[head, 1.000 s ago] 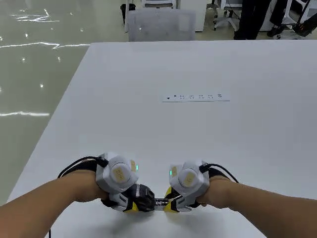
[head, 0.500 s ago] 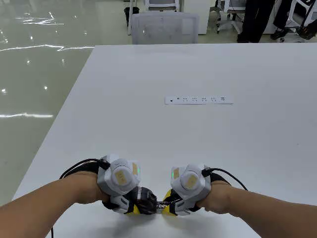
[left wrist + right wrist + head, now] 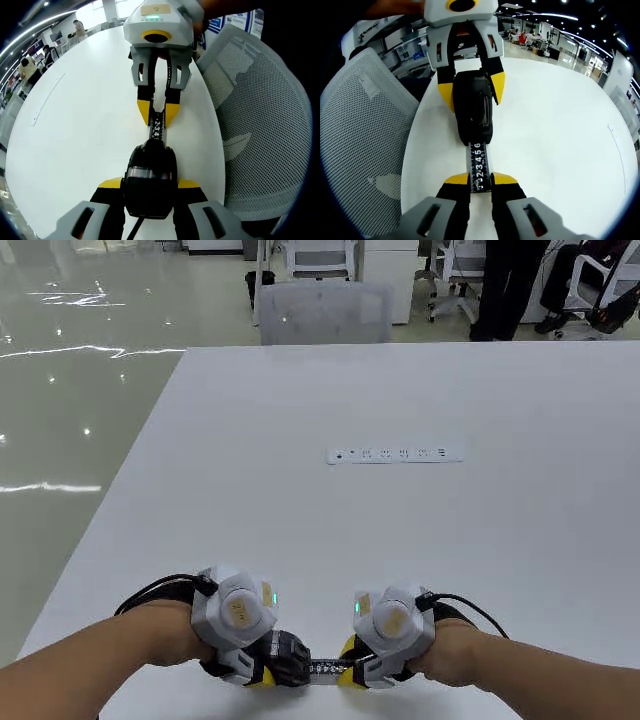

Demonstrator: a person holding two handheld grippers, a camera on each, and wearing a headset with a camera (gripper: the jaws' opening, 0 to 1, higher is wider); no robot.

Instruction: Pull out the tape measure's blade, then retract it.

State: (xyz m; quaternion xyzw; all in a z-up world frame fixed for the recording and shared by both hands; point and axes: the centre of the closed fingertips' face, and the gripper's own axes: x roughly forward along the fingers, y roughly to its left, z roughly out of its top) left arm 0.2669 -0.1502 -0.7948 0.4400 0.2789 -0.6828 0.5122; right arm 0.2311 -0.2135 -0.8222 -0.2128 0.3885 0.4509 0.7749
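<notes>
The left gripper [image 3: 262, 674], a white plastic shell with black jaws tipped in yellow, is clamped around the body of the tape measure [image 3: 288, 658], a rounded black case with a ribbed, rubbery look. The case lies near the front edge of a smooth white table [image 3: 400, 540]. In the left gripper view the yellow tips of this gripper [image 3: 150, 184] press on either side of the case [image 3: 150, 175]. Opposite it, the right gripper [image 3: 350, 672] pinches the end of the blade [image 3: 326, 668], a flat, narrow strip printed with black numerals. The right gripper view shows its tips [image 3: 480, 180] closed on the strip [image 3: 477, 162], with 2 to 6 readable up to the case mouth [image 3: 474, 112]. A long white power strip [image 3: 395, 454] lies well apart, mid-table. A grey mesh chair back [image 3: 260, 125] curves beside the table edge. Compared with a second ago, the two grippers stand a little farther apart, and a longer stretch of blade bridges the gap between them.
</notes>
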